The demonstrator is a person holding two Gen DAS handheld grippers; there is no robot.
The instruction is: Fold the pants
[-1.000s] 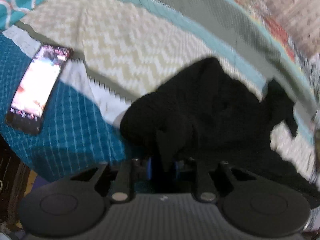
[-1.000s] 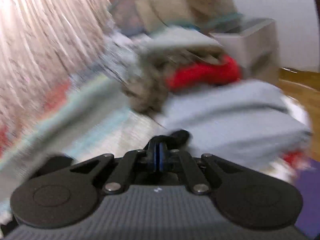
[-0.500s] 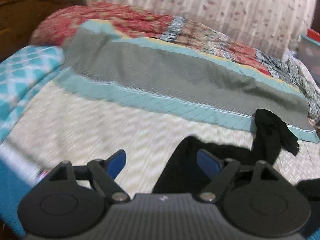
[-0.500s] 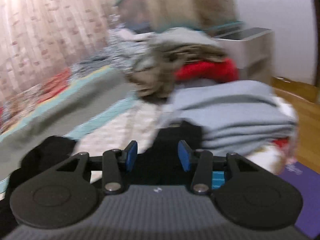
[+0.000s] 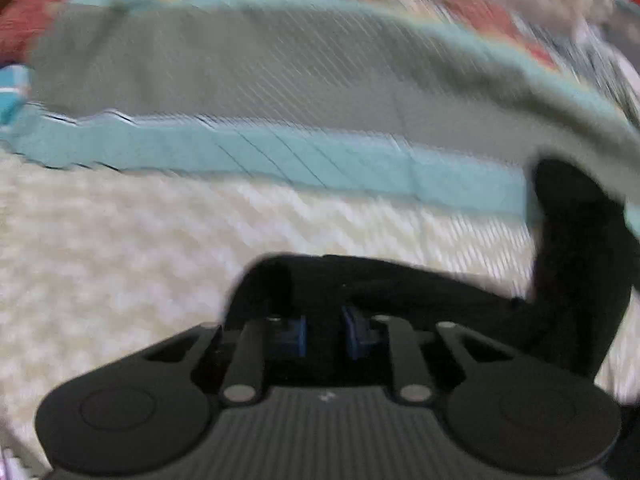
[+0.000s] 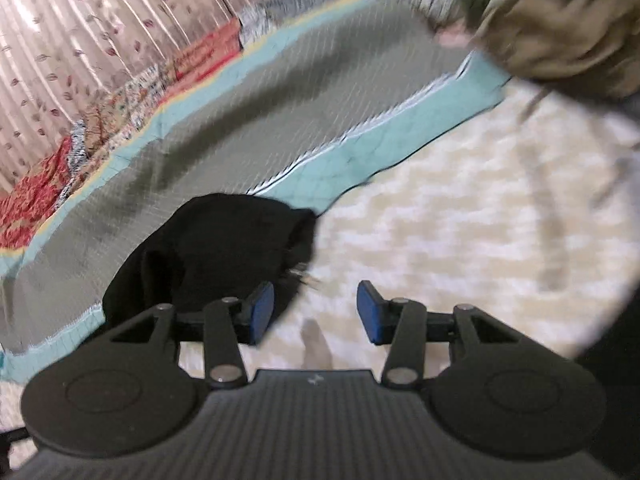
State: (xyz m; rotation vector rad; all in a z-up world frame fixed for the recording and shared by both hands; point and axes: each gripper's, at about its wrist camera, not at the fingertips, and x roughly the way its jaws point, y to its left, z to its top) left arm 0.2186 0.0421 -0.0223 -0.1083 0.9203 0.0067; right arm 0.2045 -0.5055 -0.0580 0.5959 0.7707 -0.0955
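Note:
The black pants [image 5: 400, 284] lie on the cream zigzag bedspread [image 5: 120, 240], with one part rising up at the right [image 5: 572, 216]. My left gripper [image 5: 323, 336] has its blue pads close together with black cloth between them, shut on the pants' near edge. In the right wrist view a bunched black end of the pants [image 6: 216, 248] lies on the grey and teal quilt [image 6: 248, 120], just left of my right gripper [image 6: 316, 312]. The right gripper is open and empty over the cream bedspread [image 6: 460, 240].
A grey quilt with a teal border [image 5: 280, 76] runs across the bed behind the pants. A red patterned cover [image 6: 40, 184] and a curtain [image 6: 80, 20] lie beyond it. A heap of olive clothes [image 6: 560, 28] sits at the upper right.
The left gripper went from open to closed on the pants' edge. The right gripper opened wider and swung left, from the clothes pile toward the quilt and the black pants end.

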